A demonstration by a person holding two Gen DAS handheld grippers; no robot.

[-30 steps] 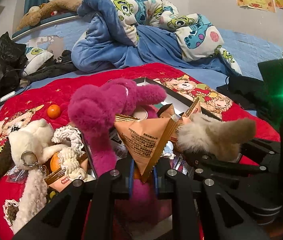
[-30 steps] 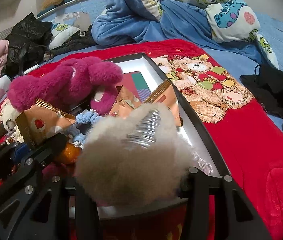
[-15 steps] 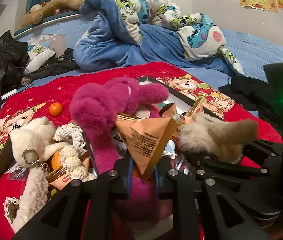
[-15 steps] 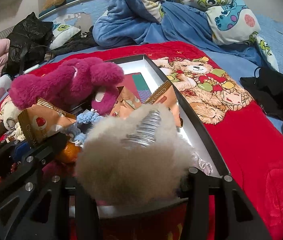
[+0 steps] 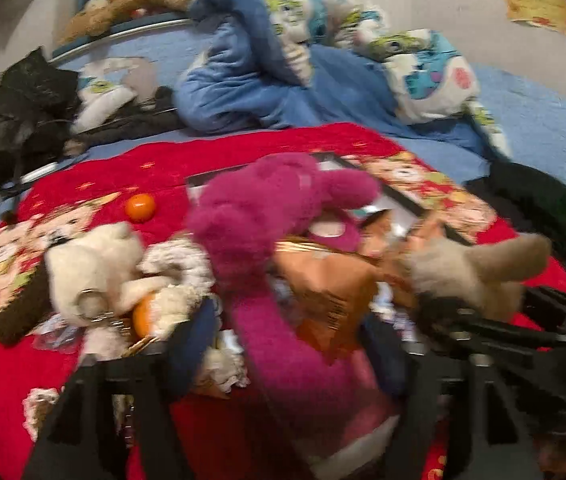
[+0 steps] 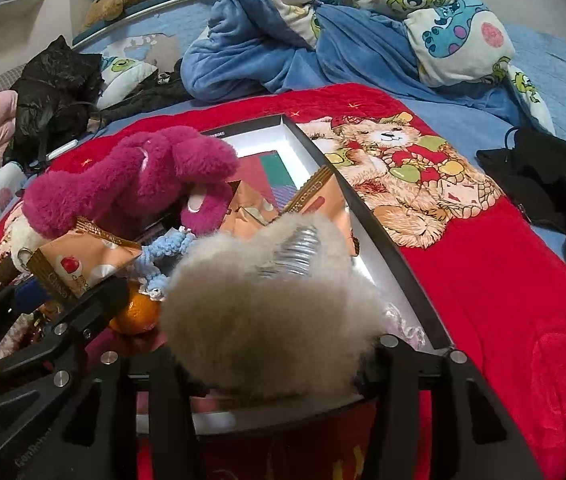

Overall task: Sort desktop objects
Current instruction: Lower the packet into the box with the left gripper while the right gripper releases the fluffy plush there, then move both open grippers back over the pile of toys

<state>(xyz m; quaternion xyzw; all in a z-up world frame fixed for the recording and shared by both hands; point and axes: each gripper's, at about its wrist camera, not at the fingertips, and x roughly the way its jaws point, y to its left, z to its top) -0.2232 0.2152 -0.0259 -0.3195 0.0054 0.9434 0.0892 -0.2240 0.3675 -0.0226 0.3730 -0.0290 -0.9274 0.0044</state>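
Now we see the left gripper (image 5: 287, 364) opening: its jaws, clamped on the orange snack packet (image 5: 325, 296) a second ago, spread wide, and the pads no longer press on it. The packet sits between them, against the magenta plush toy (image 5: 267, 216), over the near left part of the black box (image 6: 367, 216). We judge that this item has just been delivered to the box and counts as sorted.

Our right gripper (image 6: 271, 360) has the fluffy beige plush (image 6: 267, 312) between its fingers; the jaws are easing apart slightly, yet the pads seem to press the fur on both sides, so we read it as grasped. It hangs over the near end of the box, likely the next thing to drop.

An orange (image 6: 137, 314) lies in the box beside the beige plush. Outside, to the left, a white plush with a key ring (image 5: 91, 268) and a second orange (image 5: 140, 207) wait on the cloth, so sorting is not finished.

The surface is a red blanket with teddy-bear prints (image 6: 495, 280), spread on a bed. Far behind lie a rumpled blue quilt with cartoon monsters (image 6: 323, 28), a black bag (image 6: 55, 84) at far left, dark clothing (image 6: 555, 184) at right, and paper sheets (image 5: 539, 4) on the wall. The left view is blurred.
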